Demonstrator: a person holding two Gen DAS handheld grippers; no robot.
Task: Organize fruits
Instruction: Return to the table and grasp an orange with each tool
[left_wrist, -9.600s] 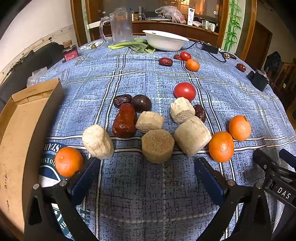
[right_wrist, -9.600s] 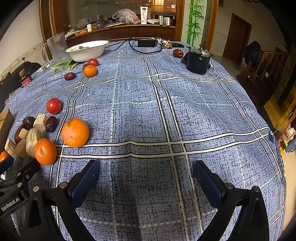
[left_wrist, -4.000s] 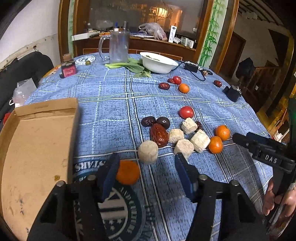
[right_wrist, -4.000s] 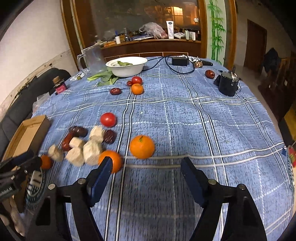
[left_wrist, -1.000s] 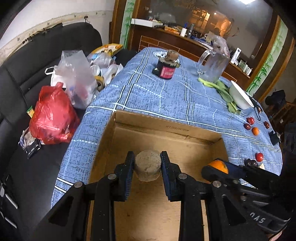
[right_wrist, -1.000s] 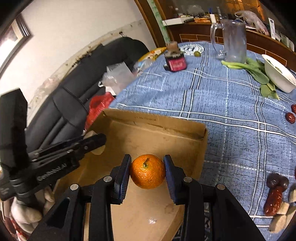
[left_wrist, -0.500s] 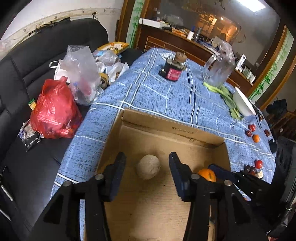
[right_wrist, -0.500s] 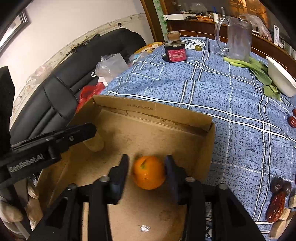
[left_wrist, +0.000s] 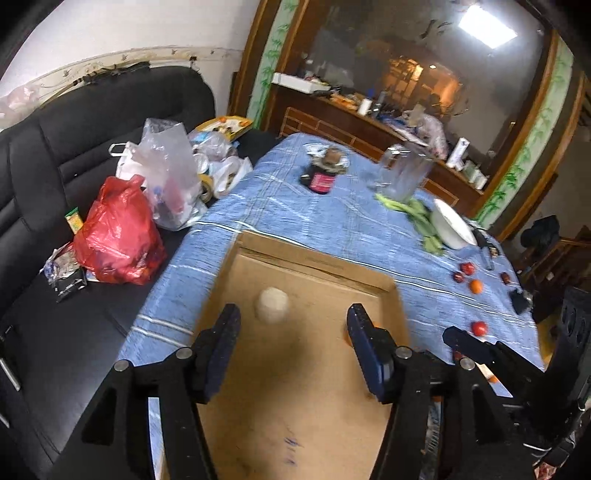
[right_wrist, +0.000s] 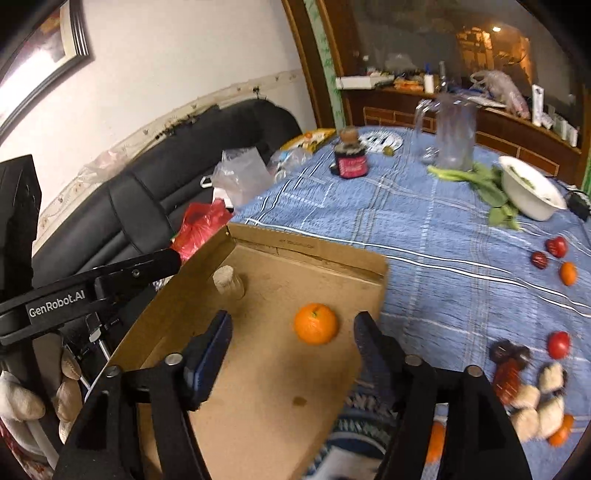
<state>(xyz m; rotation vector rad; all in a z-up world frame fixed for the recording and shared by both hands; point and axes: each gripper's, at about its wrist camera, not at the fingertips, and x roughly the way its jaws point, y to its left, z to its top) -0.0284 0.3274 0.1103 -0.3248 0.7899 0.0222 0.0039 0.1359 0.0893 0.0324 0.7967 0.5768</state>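
Note:
A flat cardboard box (left_wrist: 314, 266) (right_wrist: 310, 251) lies on the blue checked tablecloth. A pale round cake (left_wrist: 272, 305) (right_wrist: 226, 280) rests on the box floor near its far left side. An orange (right_wrist: 316, 324) sits loose on the box floor to the right. My left gripper (left_wrist: 291, 332) hangs above the box behind the cake, jaws opening, nothing between them. My right gripper (right_wrist: 291, 334) is above the box just behind the orange, jaws opening and clear of it. The right gripper's body (left_wrist: 491, 354) shows at the right of the left wrist view.
More fruit lies on the cloth at right: tomatoes (right_wrist: 558, 344), dark dates (right_wrist: 508, 352), pale cakes (right_wrist: 546, 398), oranges (right_wrist: 568, 274). A white bowl (right_wrist: 532, 195), greens, a glass jug (right_wrist: 452, 131) and a dark jar (right_wrist: 351, 158) stand farther back. A black sofa with bags (left_wrist: 118, 236) is left.
Both grippers have let go: the cake and the orange now lie free in the box. Both grippers have opened wider and drawn back and up.

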